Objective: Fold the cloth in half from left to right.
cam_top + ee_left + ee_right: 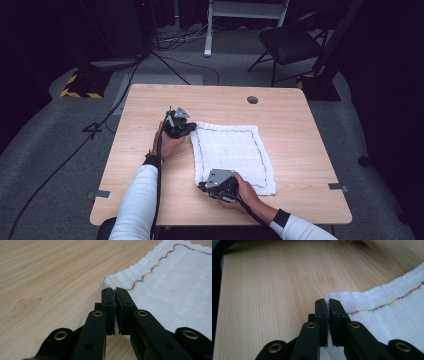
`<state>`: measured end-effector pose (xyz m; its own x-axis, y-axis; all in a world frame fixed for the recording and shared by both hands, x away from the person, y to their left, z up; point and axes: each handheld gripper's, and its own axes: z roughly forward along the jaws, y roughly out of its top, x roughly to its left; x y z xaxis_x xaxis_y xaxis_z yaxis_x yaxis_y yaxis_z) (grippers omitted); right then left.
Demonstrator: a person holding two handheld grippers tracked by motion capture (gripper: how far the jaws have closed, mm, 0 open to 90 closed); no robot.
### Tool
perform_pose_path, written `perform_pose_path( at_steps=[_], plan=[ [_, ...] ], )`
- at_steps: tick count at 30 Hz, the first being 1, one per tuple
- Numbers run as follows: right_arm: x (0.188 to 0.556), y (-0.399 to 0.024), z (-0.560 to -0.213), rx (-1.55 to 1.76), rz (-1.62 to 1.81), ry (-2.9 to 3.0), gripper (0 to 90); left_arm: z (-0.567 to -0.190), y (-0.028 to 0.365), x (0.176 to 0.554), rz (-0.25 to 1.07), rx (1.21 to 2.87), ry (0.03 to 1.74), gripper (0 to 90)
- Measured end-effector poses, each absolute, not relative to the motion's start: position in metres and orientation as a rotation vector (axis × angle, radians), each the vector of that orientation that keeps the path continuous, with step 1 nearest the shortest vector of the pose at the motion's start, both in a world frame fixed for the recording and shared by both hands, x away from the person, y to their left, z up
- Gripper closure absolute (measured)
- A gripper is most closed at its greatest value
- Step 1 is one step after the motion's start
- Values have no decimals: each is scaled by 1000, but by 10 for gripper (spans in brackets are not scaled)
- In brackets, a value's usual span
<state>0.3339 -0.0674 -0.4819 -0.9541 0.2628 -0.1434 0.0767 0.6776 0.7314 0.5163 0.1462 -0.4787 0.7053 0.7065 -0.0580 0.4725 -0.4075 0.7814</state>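
I see the wooden table (150, 100) with a white cloth (232, 150) lying flat near its middle, a wavy line of coloured stitching (160, 261) running just inside its hem. On the left, my left gripper (180, 126) sits at the cloth's far left corner; in the left gripper view (116, 293) its jaws are drawn together at that corner, and they look clamped on the hem, though the fabric between the pads is hard to make out. To the right and nearer, my right gripper (209, 186) rests at the cloth's near left corner. In the right gripper view (328, 304) its jaws are likewise together, pinching the cloth's edge where the corner meets them. The rest of the cloth lies spread on the table to the right of both grippers.
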Motion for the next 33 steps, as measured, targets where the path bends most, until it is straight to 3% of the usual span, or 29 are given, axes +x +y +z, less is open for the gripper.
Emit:
perform_pose_path(
  at_steps=[17, 33],
  plan=[
    [334, -65, -460, 161, 1225, 2604, 867, -463, 173, 501, 434, 1987, 958, 855],
    [338, -113, -441, 325, 1257, 2518, 867, -454, 118, 522, 426, 2039, 917, 855]
  ],
)
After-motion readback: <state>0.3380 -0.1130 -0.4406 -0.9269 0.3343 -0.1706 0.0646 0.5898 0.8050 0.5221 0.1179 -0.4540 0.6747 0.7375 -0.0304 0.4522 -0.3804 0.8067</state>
